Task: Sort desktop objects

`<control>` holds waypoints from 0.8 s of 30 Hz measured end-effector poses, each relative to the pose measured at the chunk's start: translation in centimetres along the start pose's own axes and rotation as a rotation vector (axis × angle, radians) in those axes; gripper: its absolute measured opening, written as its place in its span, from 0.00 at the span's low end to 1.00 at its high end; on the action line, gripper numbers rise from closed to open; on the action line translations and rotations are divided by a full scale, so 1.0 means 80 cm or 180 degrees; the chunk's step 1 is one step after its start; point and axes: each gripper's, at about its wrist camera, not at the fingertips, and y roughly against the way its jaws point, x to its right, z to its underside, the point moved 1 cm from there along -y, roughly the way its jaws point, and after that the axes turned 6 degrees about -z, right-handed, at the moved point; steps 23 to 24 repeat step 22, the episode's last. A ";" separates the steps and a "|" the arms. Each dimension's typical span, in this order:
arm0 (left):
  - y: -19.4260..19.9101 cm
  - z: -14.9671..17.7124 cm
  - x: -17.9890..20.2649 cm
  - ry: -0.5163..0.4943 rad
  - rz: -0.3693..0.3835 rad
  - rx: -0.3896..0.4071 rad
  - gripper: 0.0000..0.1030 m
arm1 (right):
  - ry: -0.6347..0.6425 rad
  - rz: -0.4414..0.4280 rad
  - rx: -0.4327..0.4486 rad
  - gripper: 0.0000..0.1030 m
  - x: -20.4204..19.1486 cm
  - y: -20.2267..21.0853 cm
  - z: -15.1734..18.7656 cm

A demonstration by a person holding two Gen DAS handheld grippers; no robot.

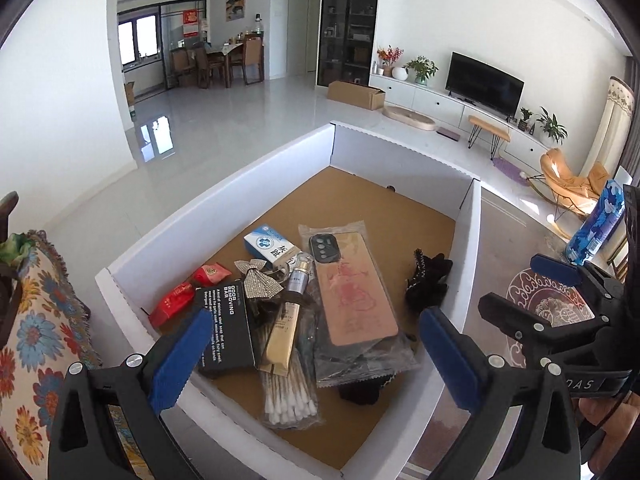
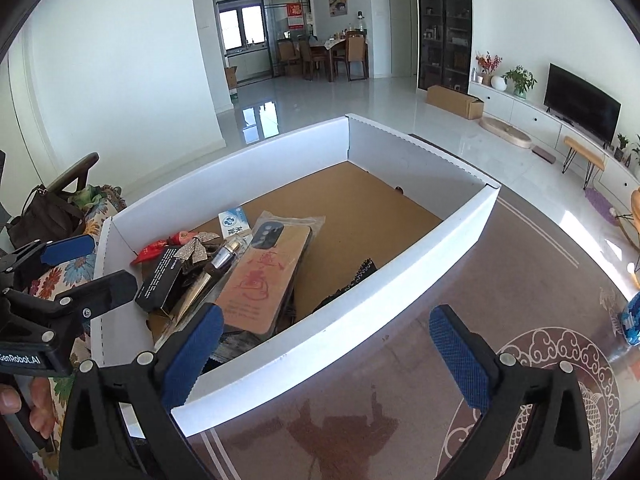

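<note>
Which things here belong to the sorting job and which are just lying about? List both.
Job: white box, phone case, cotton swabs, black ODOR REMOVING BAR box, red packets, black gloves.
Lying about: blue bottle, floral cloth, television.

Box's (image 1: pixel 468 240) far half bare; clutter (image 1: pixel 288 312) — near half.

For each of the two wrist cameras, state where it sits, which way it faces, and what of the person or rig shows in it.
Left wrist: on the left gripper, angled down into the white cardboard box; its open blue-padded jaws show, plus the right gripper at the right edge.
Right wrist: on the right gripper, over the box's near wall and the patterned tabletop; open jaws, left gripper and a hand show.
Shared: the box and the tan phone case.
</note>
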 end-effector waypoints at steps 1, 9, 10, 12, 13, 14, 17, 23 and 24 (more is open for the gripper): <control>0.004 -0.001 -0.002 0.0006 -0.0110 0.0051 1.00 | 0.0019 -0.0003 0.0000 1.00 -0.005 0.000 0.000; 0.031 -0.011 -0.010 0.0093 -0.0327 0.0282 1.00 | 0.0074 -0.0054 -0.0075 1.00 -0.023 -0.018 -0.001; 0.032 -0.012 -0.010 0.0091 -0.0367 0.0292 1.00 | 0.0069 -0.0067 -0.0083 1.00 -0.024 -0.020 -0.001; 0.034 -0.013 -0.010 0.0096 -0.0370 0.0289 1.00 | 0.0065 -0.0085 -0.0097 1.00 -0.026 -0.023 0.000; 0.033 -0.013 -0.011 0.0107 -0.0360 0.0266 1.00 | 0.0069 -0.0089 -0.0103 1.00 -0.028 -0.025 0.000; 0.032 -0.013 -0.012 0.0128 -0.0343 0.0238 1.00 | 0.0076 -0.0093 -0.0106 1.00 -0.029 -0.026 0.000; 0.033 -0.012 -0.019 0.0251 -0.0341 0.0239 1.00 | 0.0091 -0.0087 -0.0112 1.00 -0.034 -0.030 -0.003; 0.042 -0.004 -0.022 0.0285 -0.0487 0.0485 1.00 | 0.0061 -0.0089 -0.0090 1.00 -0.038 -0.035 -0.011; 0.042 -0.004 -0.022 0.0285 -0.0487 0.0485 1.00 | 0.0061 -0.0089 -0.0090 1.00 -0.038 -0.035 -0.011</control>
